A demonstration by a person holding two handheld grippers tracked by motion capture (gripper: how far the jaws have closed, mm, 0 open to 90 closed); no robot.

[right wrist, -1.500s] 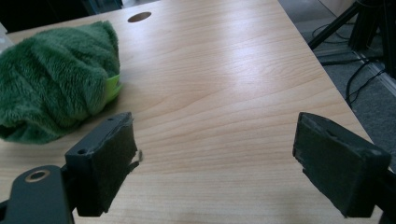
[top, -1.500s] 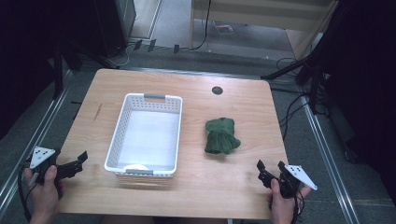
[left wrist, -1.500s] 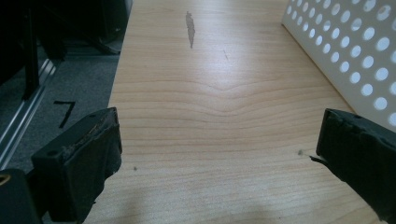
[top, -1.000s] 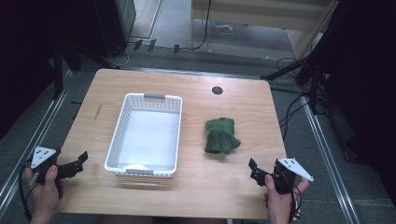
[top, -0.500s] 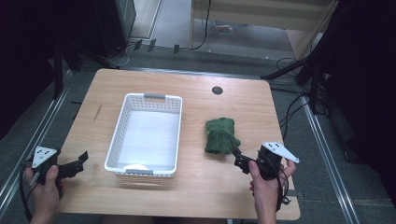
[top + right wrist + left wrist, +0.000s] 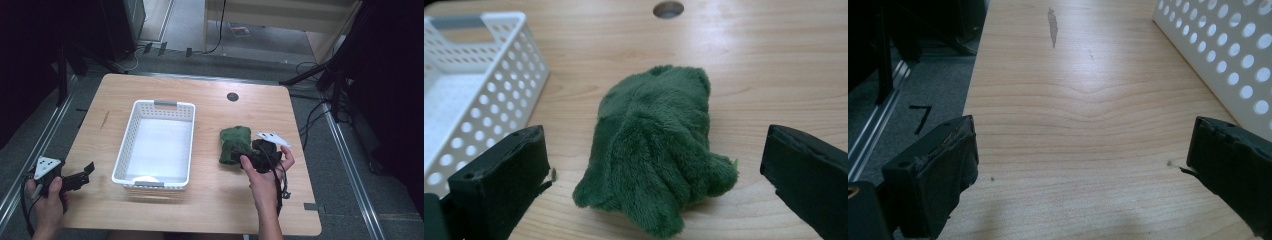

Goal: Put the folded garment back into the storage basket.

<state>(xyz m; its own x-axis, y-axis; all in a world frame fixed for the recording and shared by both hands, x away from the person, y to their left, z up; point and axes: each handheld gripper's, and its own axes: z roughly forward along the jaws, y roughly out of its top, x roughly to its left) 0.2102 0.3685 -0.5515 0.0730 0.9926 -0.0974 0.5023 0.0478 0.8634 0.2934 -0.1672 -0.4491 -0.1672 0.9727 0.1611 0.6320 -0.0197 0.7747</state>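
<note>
Toward the tabletop's right edge lies the green plush toy (image 6: 655,150), soft and light, likely squashy under a pinch. Right gripper (image 6: 248,156), jaws wide apart, faces its thick middle; left gripper (image 6: 81,176) waits open near the front-left corner.

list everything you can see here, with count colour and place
green plush toy: 1, dark green, on the table right of the basket, between the right hand-held gripper's open jaws, not yet gripped
white perforated plastic basket: 1, white with grey handles, middle-left of the table, nothing inside
light wooden table: 1, pale wood, under everything
round cable hole: 1, dark, far side of the table
dark mark: 1, grey, on the table left of the basket
left hand-held gripper: 1, black, near left corner, jaws open
right hand-held gripper: 1, black, at the toy, jaws open
</note>
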